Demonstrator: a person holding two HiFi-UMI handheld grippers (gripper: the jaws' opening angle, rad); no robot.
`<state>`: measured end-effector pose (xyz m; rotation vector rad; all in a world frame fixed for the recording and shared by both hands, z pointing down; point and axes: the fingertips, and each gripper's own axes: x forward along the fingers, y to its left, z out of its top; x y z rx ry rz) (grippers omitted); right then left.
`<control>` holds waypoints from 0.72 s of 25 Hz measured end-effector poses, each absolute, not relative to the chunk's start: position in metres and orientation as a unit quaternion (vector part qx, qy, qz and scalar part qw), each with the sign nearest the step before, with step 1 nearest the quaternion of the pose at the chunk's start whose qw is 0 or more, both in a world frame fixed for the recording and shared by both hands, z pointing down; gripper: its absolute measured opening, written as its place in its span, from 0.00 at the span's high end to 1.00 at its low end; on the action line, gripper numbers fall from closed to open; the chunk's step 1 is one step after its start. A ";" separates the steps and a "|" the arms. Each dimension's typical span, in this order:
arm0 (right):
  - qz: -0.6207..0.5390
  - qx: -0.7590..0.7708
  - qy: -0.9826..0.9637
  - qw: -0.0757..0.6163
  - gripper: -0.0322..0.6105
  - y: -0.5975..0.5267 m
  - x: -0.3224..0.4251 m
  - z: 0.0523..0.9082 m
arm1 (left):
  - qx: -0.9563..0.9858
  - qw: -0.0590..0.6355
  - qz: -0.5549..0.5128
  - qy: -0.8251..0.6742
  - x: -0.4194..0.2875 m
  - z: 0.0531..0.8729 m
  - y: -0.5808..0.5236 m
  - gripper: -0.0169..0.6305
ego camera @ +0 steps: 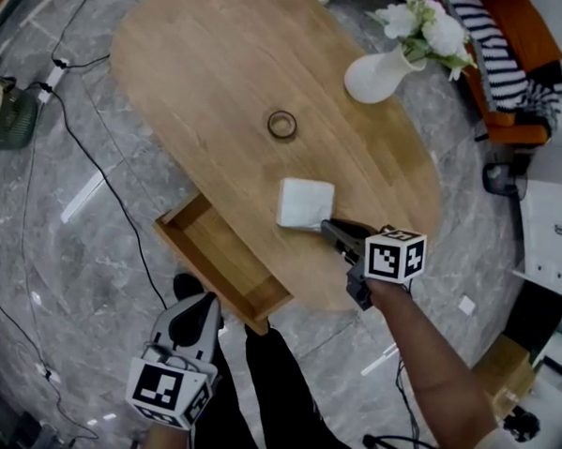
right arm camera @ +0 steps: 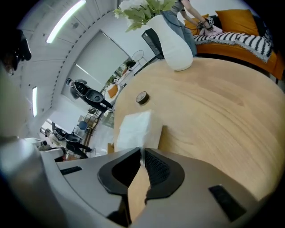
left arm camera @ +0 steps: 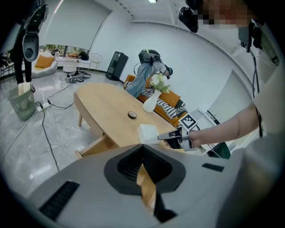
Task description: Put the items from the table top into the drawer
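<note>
A white folded tissue pack (ego camera: 306, 201) lies on the oval wooden table (ego camera: 215, 56) near its front edge. My right gripper (ego camera: 324, 227) has its jaws closed on the pack's near corner; in the right gripper view a thin white edge (right arm camera: 133, 129) sits between the tips (right arm camera: 142, 150). A small dark ring of tape (ego camera: 282, 124) lies farther back on the table. The drawer (ego camera: 227, 258) stands pulled out at the table's left front, with nothing in it. My left gripper (ego camera: 202, 304) hangs shut and holding nothing below the drawer, off the table (left arm camera: 143, 148).
A white vase with flowers (ego camera: 375, 75) stands at the table's far right. Black cables (ego camera: 87, 152) run over the marble floor at the left. An orange sofa with a striped cloth (ego camera: 501, 52) is at the top right. The person's legs (ego camera: 272, 387) are just below the drawer.
</note>
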<state>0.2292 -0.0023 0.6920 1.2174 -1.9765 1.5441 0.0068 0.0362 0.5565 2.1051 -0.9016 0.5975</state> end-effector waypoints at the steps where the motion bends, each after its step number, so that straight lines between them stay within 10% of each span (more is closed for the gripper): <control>1: 0.543 0.428 -0.702 0.169 0.87 -0.003 0.226 0.689 | 0.823 0.379 0.233 -0.352 0.007 0.558 0.038 0.97; 18: 0.546 0.432 -0.710 0.103 0.88 0.010 0.179 0.651 | 0.825 0.381 0.229 -0.349 -0.020 0.550 0.043 0.97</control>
